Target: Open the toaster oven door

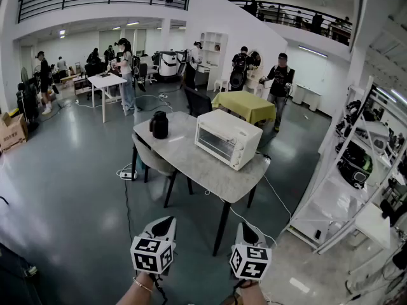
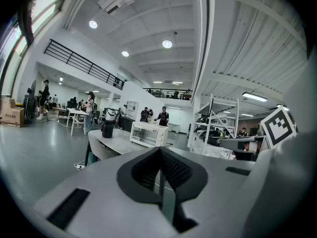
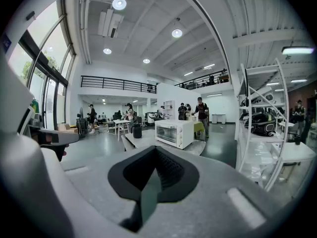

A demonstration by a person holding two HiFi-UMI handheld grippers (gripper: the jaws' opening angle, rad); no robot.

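Toaster oven (image 1: 227, 138) is sitting door-shut on the grey table (image 1: 191, 167) beside a black jug (image 1: 159, 124). The left gripper (image 1: 161, 225) and right gripper (image 1: 248, 232) are hovering well short of it.

Left gripper view: jaws are pressing together, empty.

Right gripper view: jaws are clenching on nothing too, and pointing at the oven.

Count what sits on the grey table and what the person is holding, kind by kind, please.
toaster oven: 1
black jug: 1
handheld grippers: 2 (left gripper, right gripper)
Total: 4
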